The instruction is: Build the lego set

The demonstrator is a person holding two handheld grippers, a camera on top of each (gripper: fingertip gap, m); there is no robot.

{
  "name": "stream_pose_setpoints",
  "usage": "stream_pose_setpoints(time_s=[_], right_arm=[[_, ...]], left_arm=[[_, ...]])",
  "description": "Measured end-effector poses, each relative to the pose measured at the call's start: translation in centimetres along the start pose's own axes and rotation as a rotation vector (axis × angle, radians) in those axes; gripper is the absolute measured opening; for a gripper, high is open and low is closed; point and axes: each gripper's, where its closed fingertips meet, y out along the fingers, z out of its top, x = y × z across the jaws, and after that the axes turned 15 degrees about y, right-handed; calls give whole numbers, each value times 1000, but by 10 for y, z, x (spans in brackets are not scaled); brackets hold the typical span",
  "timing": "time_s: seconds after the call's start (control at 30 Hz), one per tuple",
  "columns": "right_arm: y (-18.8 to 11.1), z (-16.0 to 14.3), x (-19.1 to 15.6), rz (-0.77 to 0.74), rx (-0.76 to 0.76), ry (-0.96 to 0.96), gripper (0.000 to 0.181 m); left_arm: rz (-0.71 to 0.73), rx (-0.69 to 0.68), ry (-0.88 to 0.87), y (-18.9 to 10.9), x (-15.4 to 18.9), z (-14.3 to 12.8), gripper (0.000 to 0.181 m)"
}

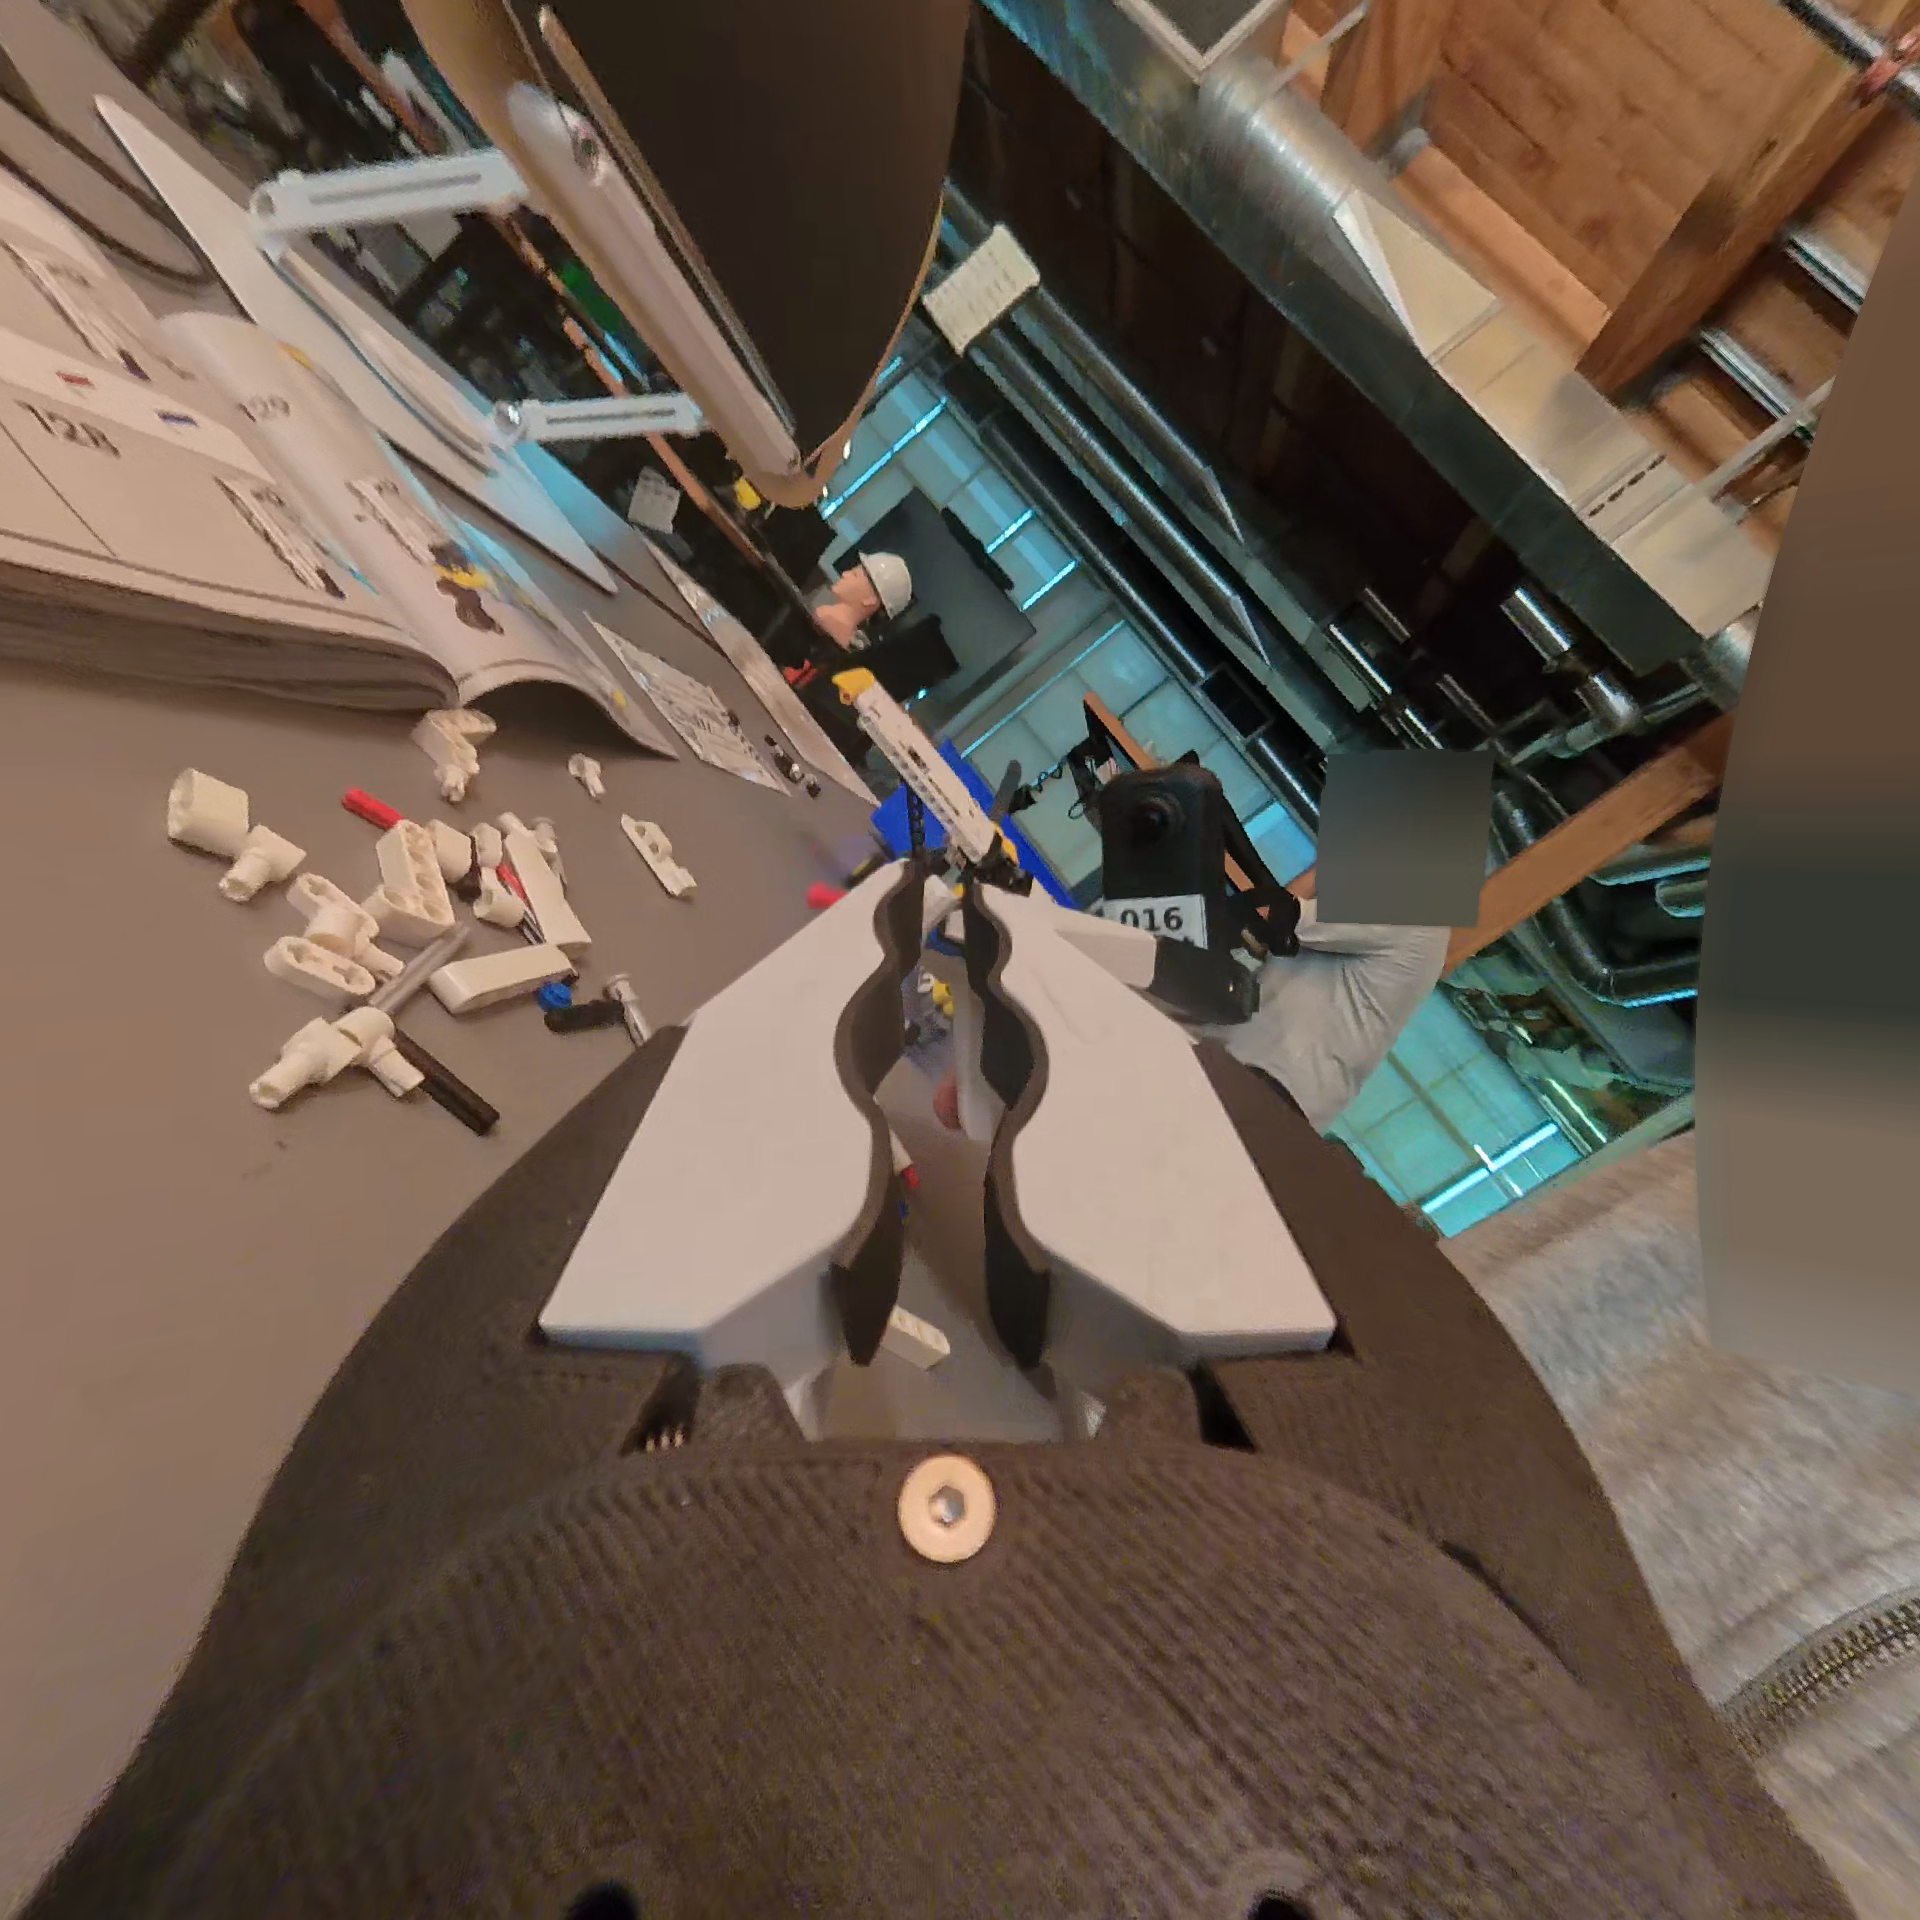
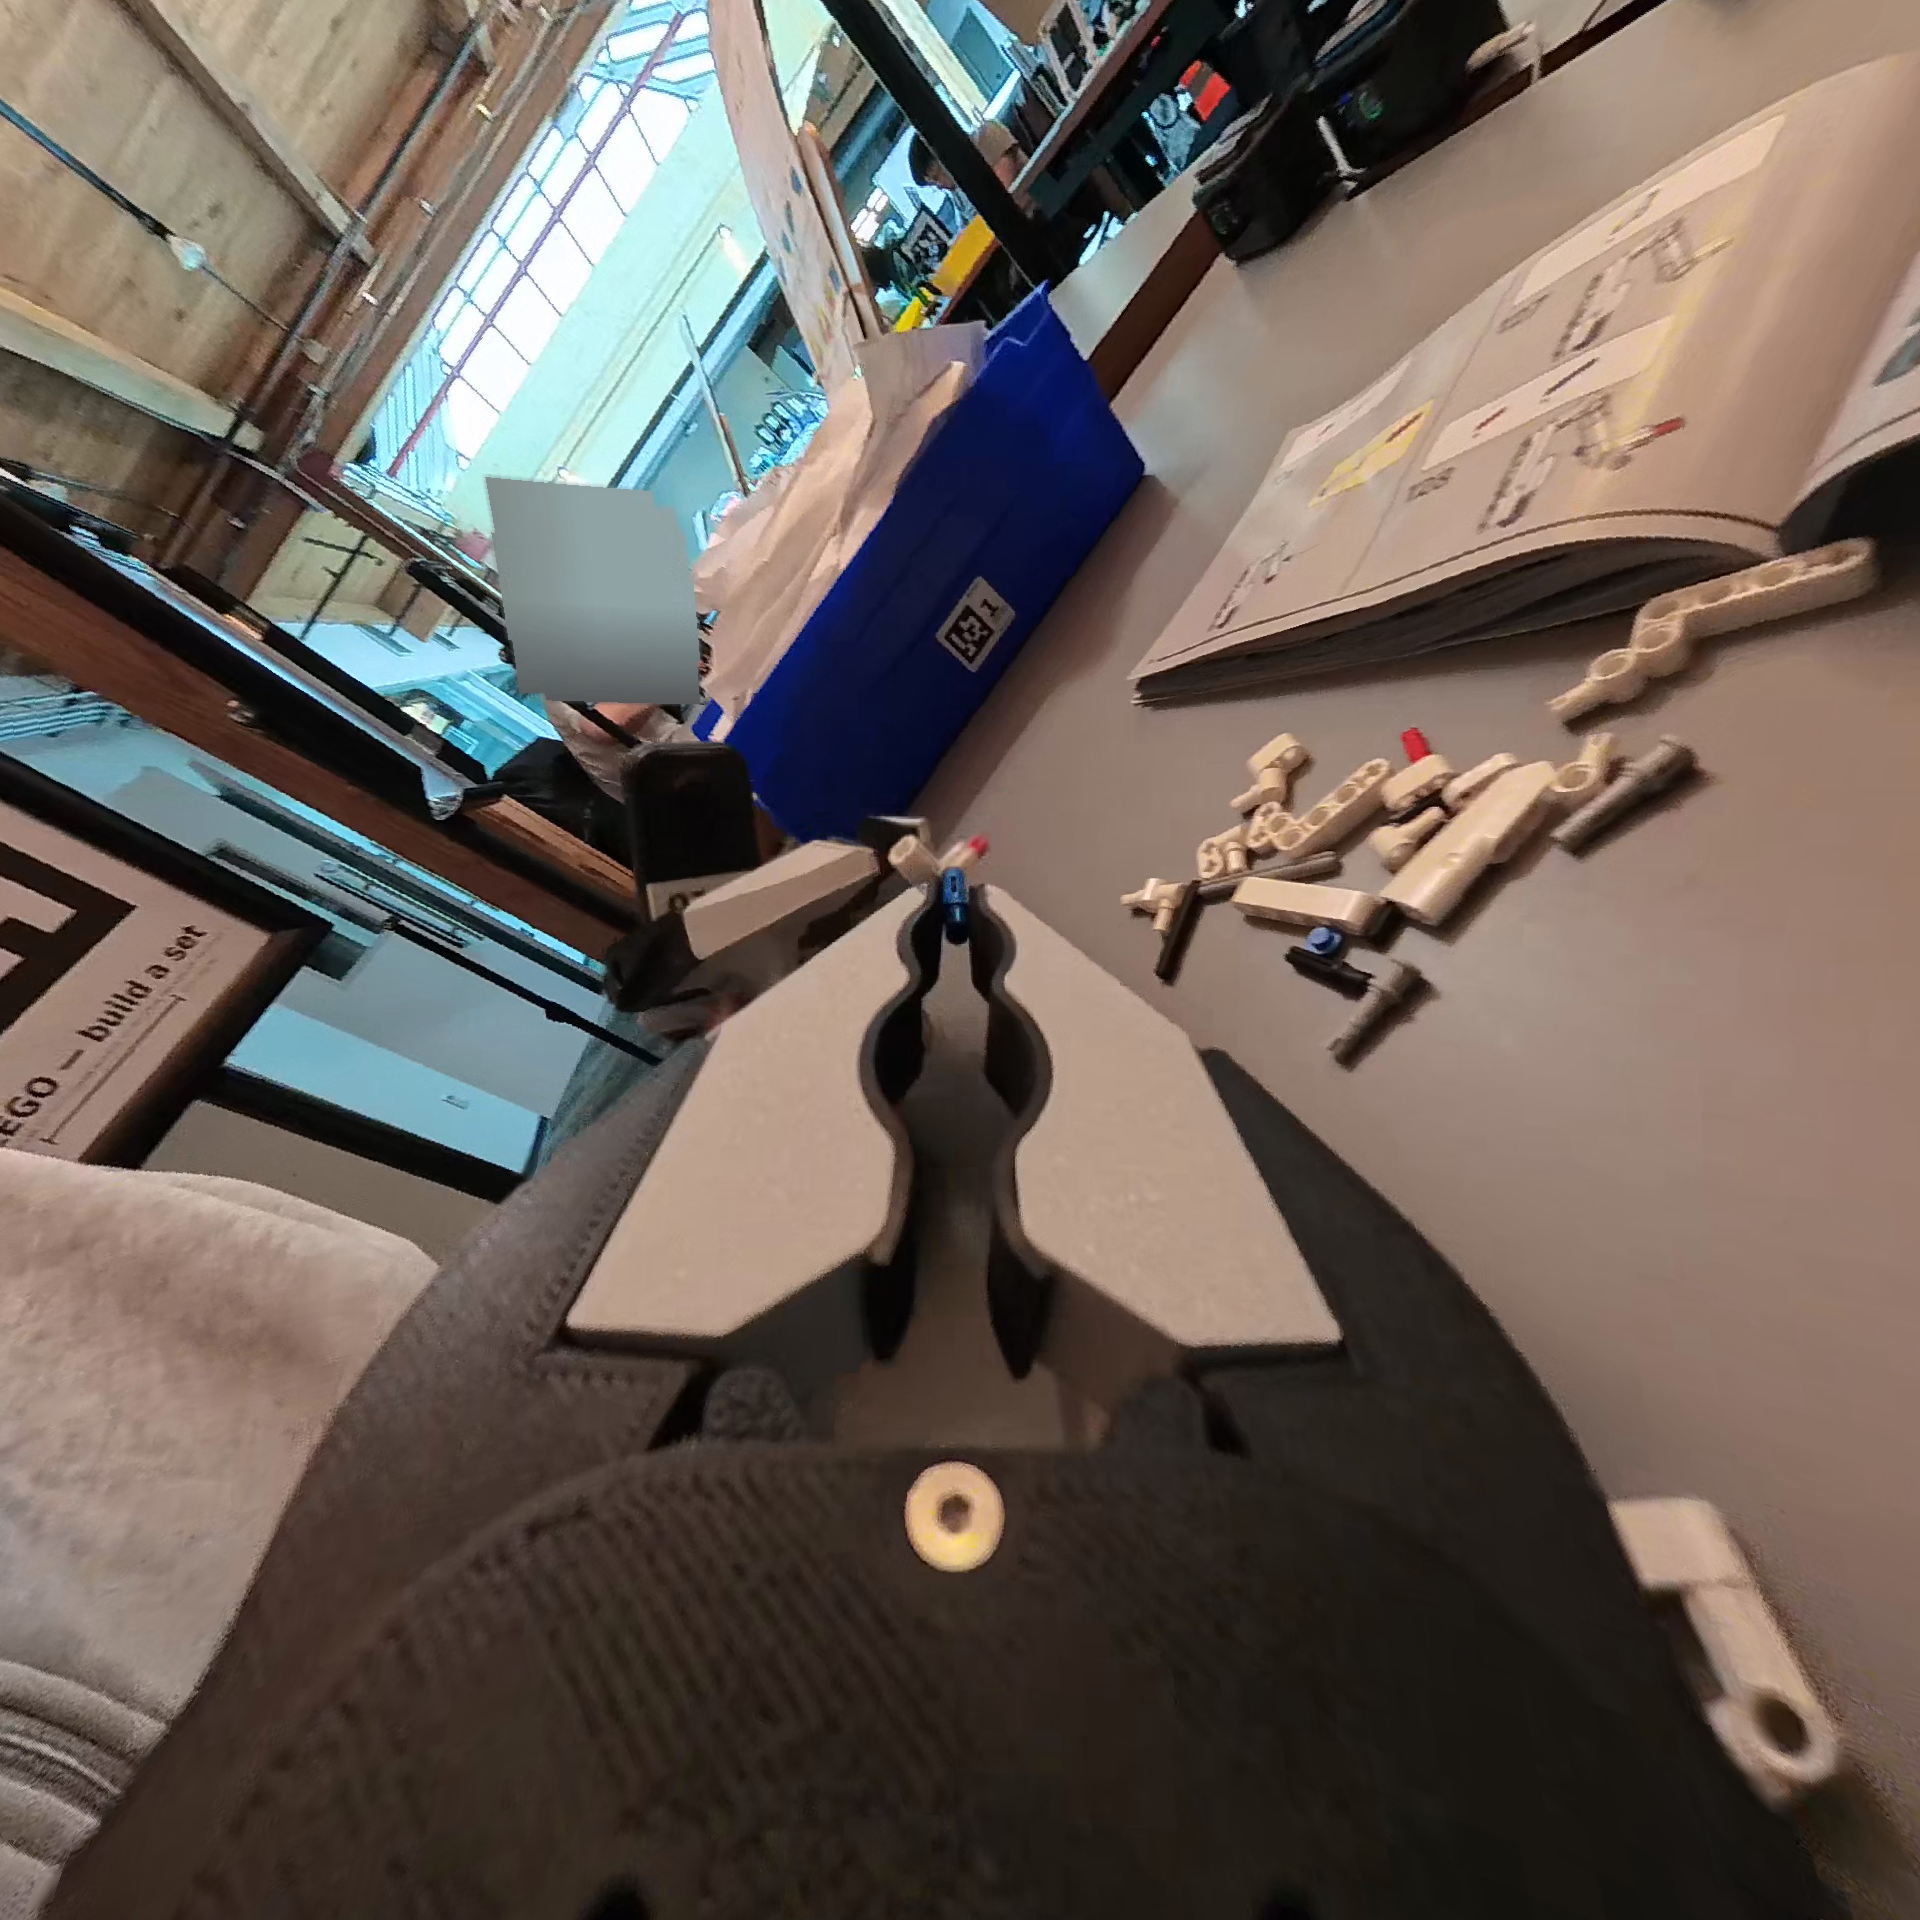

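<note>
Two tongs are meeting in mid-air just above the grey bench, tips nearly touching. Left tongs are pinching a small white-and-black subassembly with yellow ends, which is sticking up past the fingertips. Right tongs are pinching a small blue pin, pointing it toward the piece the other side is holding; a red-tipped part is showing just beyond it. Judging by this, a pin insertion is going on, not yet seated.

Progress is looking early to middling: only that small subassembly is appearing built. Plenty is waiting on the bench: a loose pile of white beams and connectors, with grey axles, black pins and a red pin mixed in; a long bent white beam is lying just beside the open instruction booklet. One white connector is sitting apart, near the right tongs' body. A blue bin stuffed with crumpled clear bags is standing at the bench's far edge.

Whether more finished sections are sitting out of view, cannot tell. Most of the build is looking left to do.
</note>
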Motion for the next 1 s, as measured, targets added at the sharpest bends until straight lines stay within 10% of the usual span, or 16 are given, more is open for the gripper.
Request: stream_pose_setpoints(time_s=[0.63,1.0], right_arm=[[-67,3,46,-303,-164,-218,4],[-84,-41,42,-342,-364,-381,3]], left_arm=[[-10,-228,82,8,7,-28,11],[-102,-643,270,7,29,-88,14]])
